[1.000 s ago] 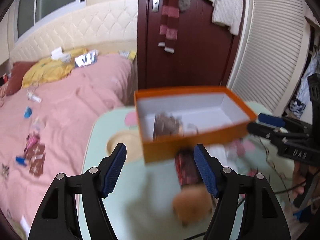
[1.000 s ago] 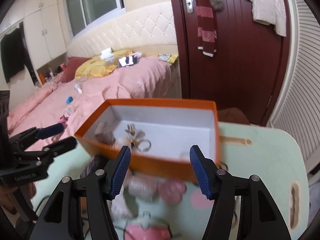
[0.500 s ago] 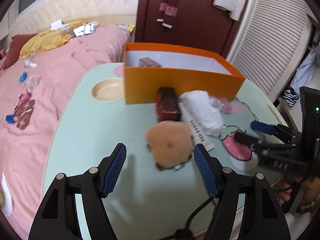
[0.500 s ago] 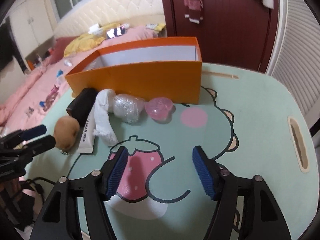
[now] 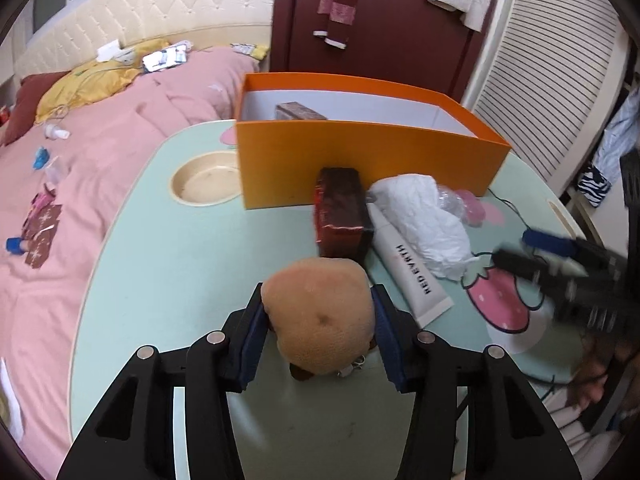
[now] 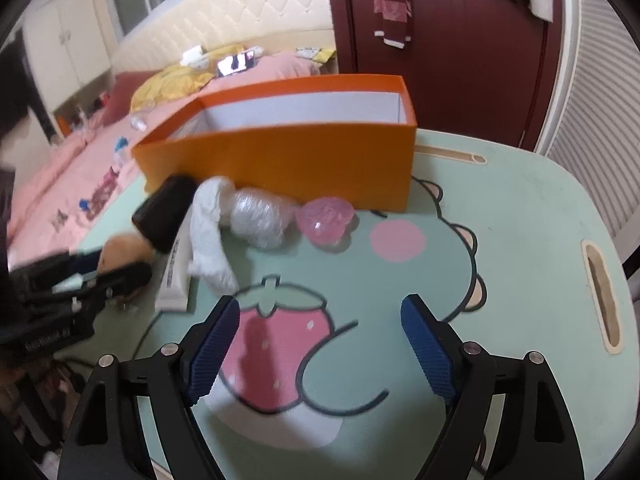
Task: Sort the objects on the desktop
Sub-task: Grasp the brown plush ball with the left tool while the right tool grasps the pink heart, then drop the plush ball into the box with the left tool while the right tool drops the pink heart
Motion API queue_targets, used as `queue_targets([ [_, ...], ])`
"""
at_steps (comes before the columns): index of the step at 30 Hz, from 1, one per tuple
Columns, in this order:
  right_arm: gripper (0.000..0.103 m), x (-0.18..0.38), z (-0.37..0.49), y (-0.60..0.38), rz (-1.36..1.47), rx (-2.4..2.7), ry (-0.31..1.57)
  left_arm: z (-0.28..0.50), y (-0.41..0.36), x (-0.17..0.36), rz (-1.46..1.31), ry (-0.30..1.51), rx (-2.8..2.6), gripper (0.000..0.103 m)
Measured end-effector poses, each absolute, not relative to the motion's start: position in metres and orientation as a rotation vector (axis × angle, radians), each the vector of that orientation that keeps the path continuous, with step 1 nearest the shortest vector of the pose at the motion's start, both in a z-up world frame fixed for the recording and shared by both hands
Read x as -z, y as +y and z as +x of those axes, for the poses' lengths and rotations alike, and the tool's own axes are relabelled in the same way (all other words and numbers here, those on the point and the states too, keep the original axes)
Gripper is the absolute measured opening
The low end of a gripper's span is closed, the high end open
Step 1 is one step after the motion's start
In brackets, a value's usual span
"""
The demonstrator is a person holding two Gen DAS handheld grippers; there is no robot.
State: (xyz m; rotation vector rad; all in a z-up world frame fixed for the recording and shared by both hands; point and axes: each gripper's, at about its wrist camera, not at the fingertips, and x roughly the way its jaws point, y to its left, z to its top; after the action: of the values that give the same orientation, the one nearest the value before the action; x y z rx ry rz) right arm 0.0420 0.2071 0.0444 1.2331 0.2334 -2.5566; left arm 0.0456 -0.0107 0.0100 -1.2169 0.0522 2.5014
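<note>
My left gripper (image 5: 318, 316) is shut on a tan plush toy (image 5: 320, 318) on the mint table; the toy (image 6: 122, 250) also shows in the right wrist view. Just beyond it lie a dark red box (image 5: 340, 210), a white tube (image 5: 410, 272), a crumpled white wrap (image 5: 424, 220) and a pink heart-shaped case (image 6: 326, 216). An orange box (image 5: 360, 164) stands behind them, open on top, with a brown item (image 5: 298, 112) inside. My right gripper (image 6: 320, 344) is open and empty above the strawberry print (image 6: 280, 344).
A round cup recess (image 5: 204, 182) is sunk in the table left of the orange box. A slot handle (image 6: 602, 308) is at the table's right edge. A pink bed (image 5: 80, 168) lies left of the table, a dark red door (image 5: 380, 20) behind.
My left gripper has moved forward and closed on the plush toy. My right gripper has stayed open and moved little.
</note>
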Motion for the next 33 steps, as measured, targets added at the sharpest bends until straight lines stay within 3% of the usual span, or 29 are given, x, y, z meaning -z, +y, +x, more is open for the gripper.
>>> queue_targets([
  [9,0.064,-0.055,-0.011,0.207,1.247,2.612,0.075,0.051,-0.008,-0.006,-1.201,0.081,-2.527,0.051],
  [10,0.064,-0.052,-0.015,0.204,1.263,2.606,0.083,0.051,-0.008,-0.006,-1.201,0.079,-2.527,0.052],
  [12,0.049,-0.047,-0.018,0.197,1.29,2.599,0.131,0.051,-0.009,-0.006,-1.2,0.076,-2.526,0.052],
  [16,0.047,-0.039,-0.016,0.179,1.317,2.59,0.299,0.05,-0.01,-0.006,-1.2,0.073,-2.526,0.052],
  [18,0.038,-0.038,-0.011,0.175,1.315,2.573,0.35,0.05,-0.01,-0.006,-1.2,0.072,-2.527,0.052],
  [33,0.038,-0.068,0.021,0.195,1.169,2.548,0.23,0.046,-0.021,-0.039,-1.104,-0.002,-2.58,0.051],
])
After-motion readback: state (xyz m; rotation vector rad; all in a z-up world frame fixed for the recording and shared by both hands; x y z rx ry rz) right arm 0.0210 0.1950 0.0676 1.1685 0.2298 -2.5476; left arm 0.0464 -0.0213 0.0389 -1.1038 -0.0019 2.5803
